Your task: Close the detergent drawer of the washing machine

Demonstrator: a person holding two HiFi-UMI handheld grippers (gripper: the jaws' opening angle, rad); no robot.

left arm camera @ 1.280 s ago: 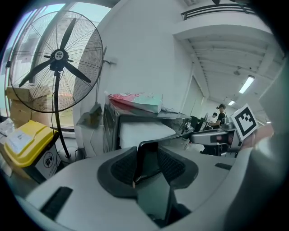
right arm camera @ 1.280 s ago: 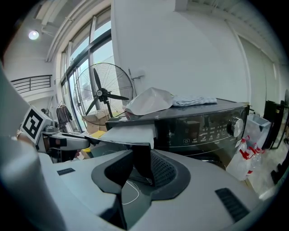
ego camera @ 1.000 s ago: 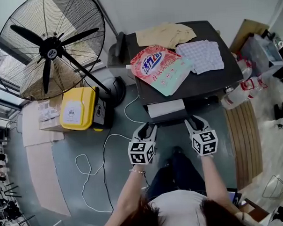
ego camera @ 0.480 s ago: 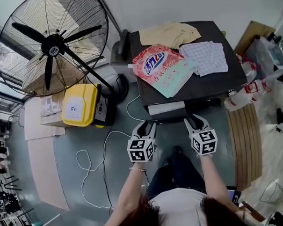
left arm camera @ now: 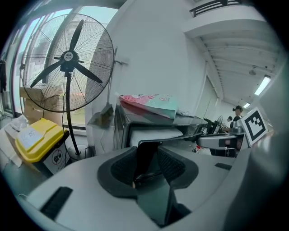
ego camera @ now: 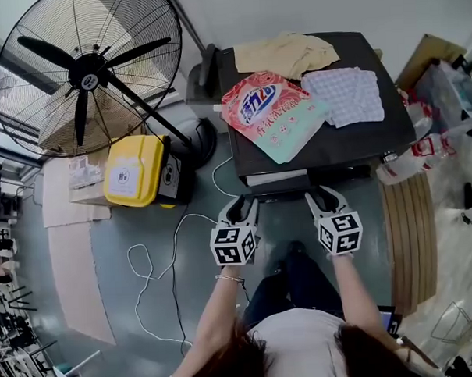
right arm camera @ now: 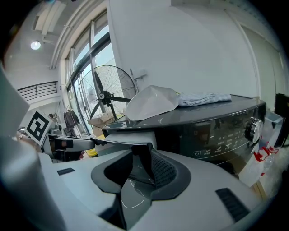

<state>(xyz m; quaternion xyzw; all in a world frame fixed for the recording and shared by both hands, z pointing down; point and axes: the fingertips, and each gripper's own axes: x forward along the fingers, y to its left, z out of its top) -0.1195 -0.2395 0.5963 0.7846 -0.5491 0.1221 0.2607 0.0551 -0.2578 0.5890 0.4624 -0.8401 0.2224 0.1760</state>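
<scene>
The washing machine [ego camera: 351, 143] sat dead ahead with a detergent bag [ego camera: 273, 116] lying on its dark top, and the closing push looked well under way. The detergent drawer [ego camera: 276, 177] stuck out of the left part of the front by only a thin pale strip, so it was nearly home. The left gripper [ego camera: 243, 204] was at the drawer's left end and the right gripper [ego camera: 324, 194] at its right end. Each had its jaws spread part-way and pinched nothing, with the drawer's dark front panel right at the tips. It looked like pushing, not gripping. The next move, I'd judge, called for a short, even, level shove from both sides together until the panel sat flush with the machine's face, kept square so the drawer didn't jam. Against a second ago, far less of the drawer's white inside showed, and both grippers had closed in on the machine with it.
</scene>
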